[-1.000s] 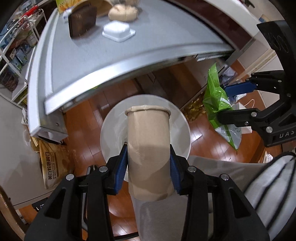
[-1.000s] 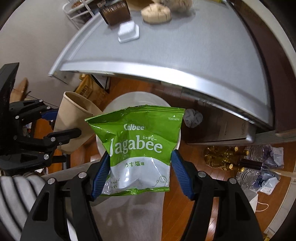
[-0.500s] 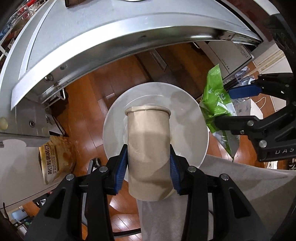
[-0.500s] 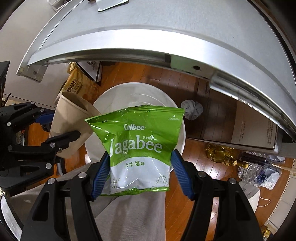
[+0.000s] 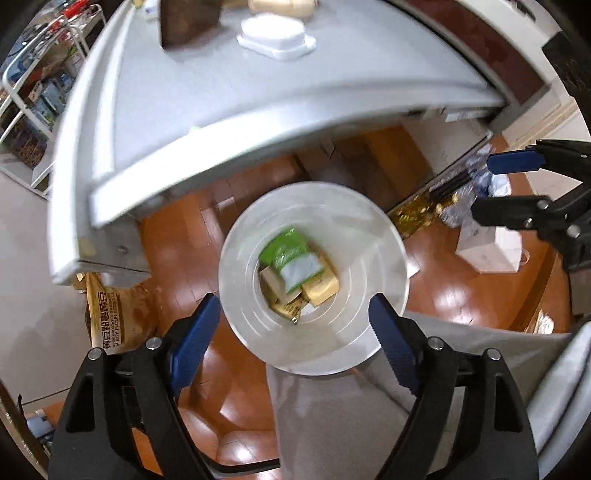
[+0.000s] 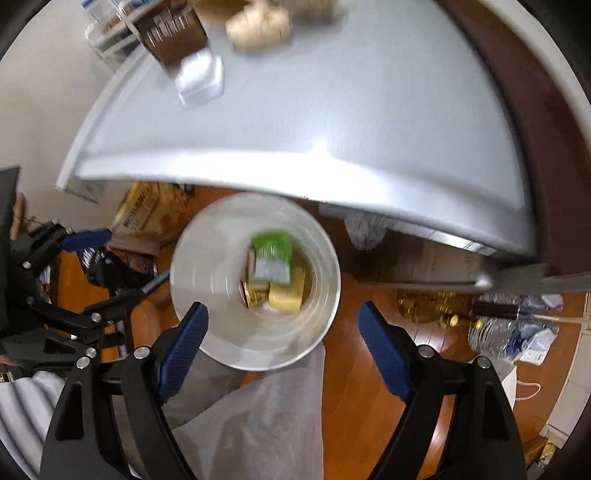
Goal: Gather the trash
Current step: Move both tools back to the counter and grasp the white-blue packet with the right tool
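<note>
Trash, a crumpled green snack bag (image 5: 284, 251), is lying inside the round white bin (image 5: 388, 236); both grippers' jaws have just been opening and are gaping empty, risking bumping the grey table edge (image 6: 258, 166).

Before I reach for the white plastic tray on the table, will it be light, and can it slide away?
The white plastic tray looks thin and hollow, so probably light. The table looks smooth, so a push may slide it. Its thin walls could flex under a claw.

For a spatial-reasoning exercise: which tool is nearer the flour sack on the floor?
Left. The left tool hangs just beside the sack; the right tool is farther right, across the bin. Both tools' jaws have just been opening, nothing between them.
</note>
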`<action>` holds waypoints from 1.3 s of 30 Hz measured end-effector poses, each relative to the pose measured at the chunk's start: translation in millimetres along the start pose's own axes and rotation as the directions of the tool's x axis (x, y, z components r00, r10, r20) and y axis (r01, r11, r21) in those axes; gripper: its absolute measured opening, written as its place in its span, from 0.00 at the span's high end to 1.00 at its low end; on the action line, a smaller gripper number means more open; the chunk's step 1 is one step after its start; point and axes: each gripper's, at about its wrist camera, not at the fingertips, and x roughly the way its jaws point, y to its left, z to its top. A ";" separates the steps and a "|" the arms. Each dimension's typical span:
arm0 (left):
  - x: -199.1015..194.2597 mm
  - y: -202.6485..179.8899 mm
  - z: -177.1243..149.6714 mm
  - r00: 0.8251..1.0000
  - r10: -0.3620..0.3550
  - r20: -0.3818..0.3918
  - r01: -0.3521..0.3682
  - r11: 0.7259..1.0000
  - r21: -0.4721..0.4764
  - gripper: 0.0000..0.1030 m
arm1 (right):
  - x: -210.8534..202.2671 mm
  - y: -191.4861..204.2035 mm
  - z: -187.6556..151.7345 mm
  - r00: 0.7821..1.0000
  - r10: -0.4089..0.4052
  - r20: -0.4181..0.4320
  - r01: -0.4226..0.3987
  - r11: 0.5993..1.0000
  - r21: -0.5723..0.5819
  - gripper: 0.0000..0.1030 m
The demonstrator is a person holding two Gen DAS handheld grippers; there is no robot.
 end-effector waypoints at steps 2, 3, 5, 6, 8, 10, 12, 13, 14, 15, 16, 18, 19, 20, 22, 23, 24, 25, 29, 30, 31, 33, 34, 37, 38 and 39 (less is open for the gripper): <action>-18.3 1.7 3.4 0.999 -0.016 0.044 0.017 1.000 -0.017 0.19 | -23.8 5.8 5.7 0.998 -0.005 0.067 0.006 1.000 -0.015 0.18; -25.5 2.9 5.9 0.998 -0.019 0.061 0.020 1.000 -0.022 0.19 | -35.2 9.0 11.4 0.994 -0.017 0.104 0.019 1.000 -0.023 0.13; -44.9 2.7 12.1 0.993 -0.022 0.114 0.026 0.999 -0.029 0.16 | -58.1 17.6 25.5 0.980 -0.045 0.192 0.054 0.998 -0.043 0.08; -57.0 2.8 16.9 0.988 -0.018 0.151 0.023 0.999 -0.032 0.13 | -66.5 20.4 32.1 0.973 -0.055 0.225 0.067 0.996 -0.050 0.06; -75.7 4.5 25.9 0.975 0.003 0.222 0.006 0.999 -0.039 0.12 | -83.0 23.1 50.4 0.952 -0.074 0.296 0.095 0.994 -0.056 0.05; -92.8 6.8 37.6 0.958 0.027 0.284 -0.012 0.998 -0.055 0.12 | -94.7 24.3 71.6 0.933 -0.088 0.349 0.114 0.992 -0.055 0.05; -107.4 16.7 50.6 0.940 0.051 0.337 -0.023 0.996 -0.088 0.11 | -104.1 26.5 101.2 0.916 -0.088 0.391 0.118 0.992 -0.052 0.05; -113.0 20.2 54.3 0.933 0.058 0.355 -0.022 0.994 -0.103 0.11 | -108.2 27.1 113.5 0.909 -0.074 0.410 0.106 0.993 -0.057 0.05; -115.8 25.2 59.1 0.928 0.066 0.366 -0.023 0.992 -0.121 0.11 | -112.9 32.4 130.1 0.899 -0.053 0.434 0.092 0.993 -0.069 0.05; -118.3 32.1 64.4 0.924 0.077 0.374 -0.024 0.989 -0.144 0.11 | -115.4 39.7 149.9 0.890 -0.036 0.455 0.085 0.992 -0.089 0.05; -119.8 38.5 68.5 0.920 0.088 0.382 -0.025 0.986 -0.165 0.11 | -117.7 42.9 162.1 0.887 -0.030 0.462 0.085 0.991 -0.099 0.05; -121.2 48.5 73.4 0.910 0.112 0.399 -0.033 0.979 -0.201 0.11 | -108.5 61.2 196.7 0.882 -0.009 0.472 0.089 0.985 -0.147 0.05; -123.6 53.6 76.3 0.904 0.125 0.408 -0.035 0.975 -0.220 0.11 | -102.4 68.6 215.1 0.886 -0.016 0.463 0.102 0.981 -0.163 0.12; -125.8 58.4 77.2 0.899 0.133 0.418 -0.033 0.971 -0.237 0.11 | -92.5 77.4 235.8 0.896 -0.020 0.444 0.112 0.977 -0.183 0.16; -130.1 67.3 76.3 0.891 0.141 0.431 -0.025 0.965 -0.263 0.11 | -72.3 89.0 267.7 0.917 -0.014 0.398 0.108 0.971 -0.214 0.26; -132.0 69.4 76.3 0.890 0.142 0.433 -0.021 0.962 -0.272 0.11 | -58.5 94.9 284.8 0.931 -0.026 0.365 0.115 0.968 -0.222 0.26; -132.8 73.4 75.7 0.889 0.145 0.435 -0.017 0.959 -0.284 0.11 | -48.3 98.1 294.3 0.939 -0.037 0.342 0.122 0.965 -0.230 0.26; -133.2 76.2 74.7 0.887 0.152 0.436 -0.018 0.955 -0.296 0.11 | -37.9 102.2 303.4 0.943 -0.048 0.329 0.131 0.962 -0.238 0.26; -133.4 89.1 75.8 0.882 0.162 0.443 -0.008 0.944 -0.329 0.11 | 4.2 107.0 342.6 0.961 -0.086 0.262 0.152 0.959 -0.241 0.26; -133.0 91.9 78.5 0.877 0.168 0.450 -0.013 0.945 -0.328 0.11 | 13.7 106.5 351.1 0.966 -0.096 0.241 0.155 0.959 -0.238 0.30; -133.2 94.4 83.4 0.868 0.184 0.462 -0.026 0.945 -0.326 0.11 | 19.7 105.9 355.3 0.969 -0.098 0.225 0.152 0.960 -0.237 0.39; -124.9 102.0 102.3 0.862 0.185 0.473 -0.039 0.953 -0.302 0.11 | 35.3 102.1 365.2 0.980 -0.098 0.172 0.138 0.963 -0.234 0.45; -113.7 104.9 115.5 0.882 0.146 0.447 -0.019 0.961 -0.276 0.11 | 41.5 99.3 367.3 0.984 -0.097 0.151 0.131 0.963 -0.235 0.47; -78.6 100.8 147.3 0.931 0.031 0.363 0.037 0.984 -0.177 0.11 | 50.8 92.8 363.3 0.990 -0.084 0.112 0.111 0.960 -0.258 0.49; -70.7 94.1 154.2 0.934 0.031 0.355 0.019 0.991 -0.135 0.11 | 51.4 90.9 360.0 0.990 -0.088 0.108 0.115 0.955 -0.274 0.50; -62.9 85.2 160.5 0.938 0.009 0.346 0.021 0.996 -0.084 0.11 | 52.0 89.6 358.9 0.990 -0.090 0.108 0.117 0.952 -0.283 0.51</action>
